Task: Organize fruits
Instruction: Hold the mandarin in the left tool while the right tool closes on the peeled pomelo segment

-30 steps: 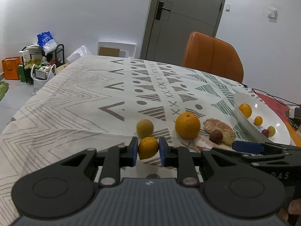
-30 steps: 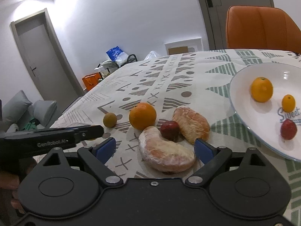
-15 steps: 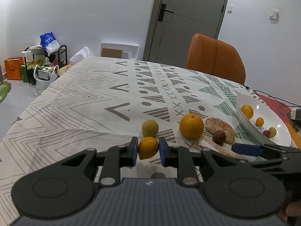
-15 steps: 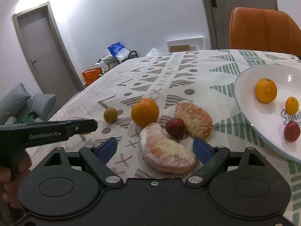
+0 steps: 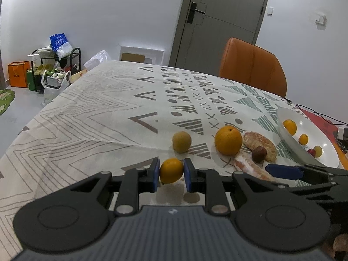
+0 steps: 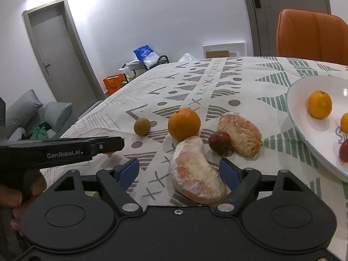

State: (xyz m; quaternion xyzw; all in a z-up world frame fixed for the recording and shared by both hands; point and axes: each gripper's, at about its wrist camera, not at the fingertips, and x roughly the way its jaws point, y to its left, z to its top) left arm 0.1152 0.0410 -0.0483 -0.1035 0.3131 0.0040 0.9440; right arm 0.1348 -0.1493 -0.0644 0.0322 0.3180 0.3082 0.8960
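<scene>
Left gripper: pads clamped on a small orange fruit, taken across its middle and held clear of the cloth; its shadow lies below. I judge it light, firm and smooth-skinned. A round body can roll out of flat pads, so a moderate squeeze at the widest girth looks right.

Just beyond it, on the cloth: a yellow-brown fruit, then a large orange. The orange looks heaviest and would need a wide opening, gripped at its equator.

Right of that: two peeled segments with a small red fruit between them, touching the far one. The segments look soft and moist, easily crushed; I would hold one across its thick middle, gently.

Right gripper: fingers spread wide, straddling the near segment, pads not touching it.

Far right: plate already holding several small fruits.
</scene>
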